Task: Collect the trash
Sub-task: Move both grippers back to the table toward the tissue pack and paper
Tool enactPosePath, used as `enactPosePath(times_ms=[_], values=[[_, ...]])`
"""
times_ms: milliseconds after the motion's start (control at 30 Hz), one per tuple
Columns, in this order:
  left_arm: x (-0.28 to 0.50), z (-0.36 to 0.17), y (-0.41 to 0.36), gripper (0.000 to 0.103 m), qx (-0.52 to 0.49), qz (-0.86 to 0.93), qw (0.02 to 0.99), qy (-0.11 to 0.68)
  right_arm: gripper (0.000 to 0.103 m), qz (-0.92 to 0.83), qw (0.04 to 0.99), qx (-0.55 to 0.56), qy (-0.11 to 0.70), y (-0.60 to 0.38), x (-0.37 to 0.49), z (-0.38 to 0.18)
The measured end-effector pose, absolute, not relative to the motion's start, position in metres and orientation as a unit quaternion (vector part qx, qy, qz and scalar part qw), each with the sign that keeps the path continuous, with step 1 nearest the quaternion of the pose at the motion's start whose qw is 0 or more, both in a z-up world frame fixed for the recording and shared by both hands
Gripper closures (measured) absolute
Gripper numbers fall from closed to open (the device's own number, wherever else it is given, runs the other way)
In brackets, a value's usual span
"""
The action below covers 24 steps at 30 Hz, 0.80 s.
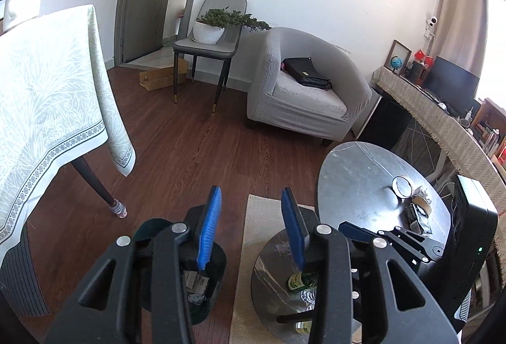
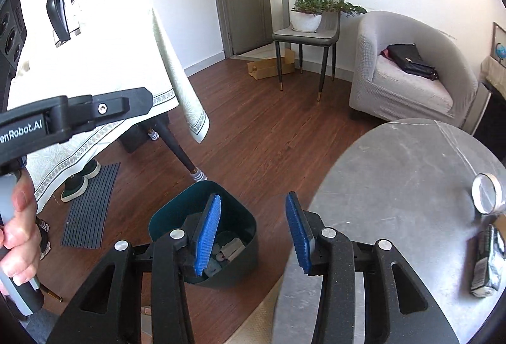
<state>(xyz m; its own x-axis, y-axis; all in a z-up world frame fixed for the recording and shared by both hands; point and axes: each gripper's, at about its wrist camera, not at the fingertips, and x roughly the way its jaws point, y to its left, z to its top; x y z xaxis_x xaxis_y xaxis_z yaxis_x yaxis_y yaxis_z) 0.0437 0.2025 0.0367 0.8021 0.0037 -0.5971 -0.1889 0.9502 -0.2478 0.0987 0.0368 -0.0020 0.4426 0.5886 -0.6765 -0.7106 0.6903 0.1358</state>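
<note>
Two fisheye views, each from a camera mounted on a hand-held gripper, looking forward and downward along its two blue-padded fingers; the left wrist view looks out past the left gripper (image 1: 253,227) toward the far white wall, raised above a low round table (image 1: 363,186) at its right; the right wrist view looks past the right gripper (image 2: 253,233) the same way, closer over that round table (image 2: 395,186); both share the dark bin (image 1: 215,265) (image 2: 177,211) on the floor, the grey armchair (image 1: 303,88) (image 2: 411,75), the chair holding a potted plant (image 1: 215,27) (image 2: 310,15), the door, and the cloth-covered table (image 1: 47,84) (image 2: 177,65) at left.
</note>
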Motion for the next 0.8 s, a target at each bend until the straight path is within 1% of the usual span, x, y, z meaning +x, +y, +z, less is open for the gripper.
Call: enactPosePath(times_ms=[167, 300, 400, 433, 467, 533, 800], values=[[0.057, 0.034, 0.163, 0.055, -0.141, 0.025, 0.939, 0.314, 0.06, 0.364, 0.855, -0.076, 0.361, -0.003, 0.109, 0.003], [0.068, 0.03, 0.132, 0.053, -0.126, 0.011, 0.939, 0.319, 0.06, 0.346, 0.863, -0.068, 0.361, -0.035, 0.118, 0.006], [0.075, 0.028, 0.11, 0.048, -0.112, -0.001, 0.939, 0.326, 0.06, 0.332, 0.868, -0.06, 0.365, -0.057, 0.125, 0.007], [0.077, 0.027, 0.102, 0.045, -0.108, -0.005, 0.939, 0.327, 0.06, 0.326, 0.87, -0.057, 0.366, -0.066, 0.128, 0.008], [0.078, 0.027, 0.095, 0.039, -0.104, -0.01, 0.939, 0.327, 0.06, 0.321, 0.872, -0.054, 0.366, -0.075, 0.13, 0.008], [0.081, 0.026, 0.078, 0.035, -0.096, -0.016, 0.939, 0.329, 0.06, 0.31, 0.875, -0.052, 0.367, -0.091, 0.134, 0.009], [0.093, 0.014, 0.018, 0.03, -0.072, -0.056, 0.935, 0.343, 0.06, 0.274, 0.886, -0.02, 0.372, -0.155, 0.147, 0.011]])
